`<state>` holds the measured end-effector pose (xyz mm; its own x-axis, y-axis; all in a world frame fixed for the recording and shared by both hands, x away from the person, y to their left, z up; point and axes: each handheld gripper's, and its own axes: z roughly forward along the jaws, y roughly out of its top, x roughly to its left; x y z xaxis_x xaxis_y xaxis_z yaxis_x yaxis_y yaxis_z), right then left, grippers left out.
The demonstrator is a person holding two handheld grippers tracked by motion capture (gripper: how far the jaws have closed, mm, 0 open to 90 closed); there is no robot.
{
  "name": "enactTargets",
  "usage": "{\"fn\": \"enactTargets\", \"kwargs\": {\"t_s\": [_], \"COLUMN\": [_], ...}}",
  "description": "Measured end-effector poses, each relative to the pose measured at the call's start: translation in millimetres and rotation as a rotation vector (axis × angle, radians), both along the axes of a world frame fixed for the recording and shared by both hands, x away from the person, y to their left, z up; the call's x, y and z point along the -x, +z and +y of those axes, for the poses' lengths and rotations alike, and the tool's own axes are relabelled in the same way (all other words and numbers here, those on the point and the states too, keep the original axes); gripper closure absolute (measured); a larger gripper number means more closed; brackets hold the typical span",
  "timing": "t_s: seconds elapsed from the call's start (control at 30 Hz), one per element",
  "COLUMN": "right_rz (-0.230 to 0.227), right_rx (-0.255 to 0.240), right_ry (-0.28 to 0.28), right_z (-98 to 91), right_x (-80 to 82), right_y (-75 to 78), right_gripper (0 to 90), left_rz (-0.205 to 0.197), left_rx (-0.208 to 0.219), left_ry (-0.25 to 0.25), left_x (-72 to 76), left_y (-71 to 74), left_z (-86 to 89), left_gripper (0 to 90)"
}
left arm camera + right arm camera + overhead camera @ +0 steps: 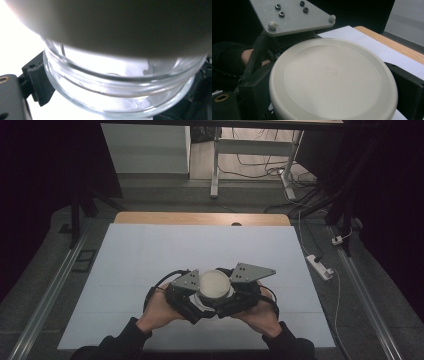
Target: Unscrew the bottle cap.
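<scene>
At the bench's point(150, 245) six o'clock edge, your left gripper point(186, 292) jaws clamp the glass jar point(120, 92) while your right gripper point(240, 287) jaws clamp its cream lid point(334, 80); unscrewing likely calls for counter-rotation.

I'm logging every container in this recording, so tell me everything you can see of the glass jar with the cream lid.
The clear glass jar has a ridged neck with thick rounded rings below a round, cream-coloured, matt lid that looks like plastic. The lid is on, flat-topped with a faint embossed mark at its centre. The jar stands upright near the front middle of the white table sheet. The left gripper has black jaws at the glass neck, and the right gripper has jaws on either side of the lid. No contents can be made out.
</scene>
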<state>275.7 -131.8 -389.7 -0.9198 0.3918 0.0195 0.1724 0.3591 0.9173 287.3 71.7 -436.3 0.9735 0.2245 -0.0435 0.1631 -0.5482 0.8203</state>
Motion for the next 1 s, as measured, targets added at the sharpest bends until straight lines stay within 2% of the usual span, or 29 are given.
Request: {"fn": "enactTargets", "kwargs": {"t_s": [0.5,1.0], "right_rz": [-0.013,-0.003], "right_rx": [0.010,0.013], "right_ry": [-0.047,-0.057], "right_z": [-11.0,-15.4], "right_x": [-5.3,-1.2], "right_y": [-0.6,-7.5], "right_gripper": [6.7,6.7], "left_rz": [-0.013,-0.014], "left_rx": [-0.007,-0.001], "left_ry": [0.055,0.113], "left_x": [-7.2,-14.4], "left_y": [-2.6,-6.8], "left_z": [11.0,21.1], "left_gripper": [7.4,7.4]}}
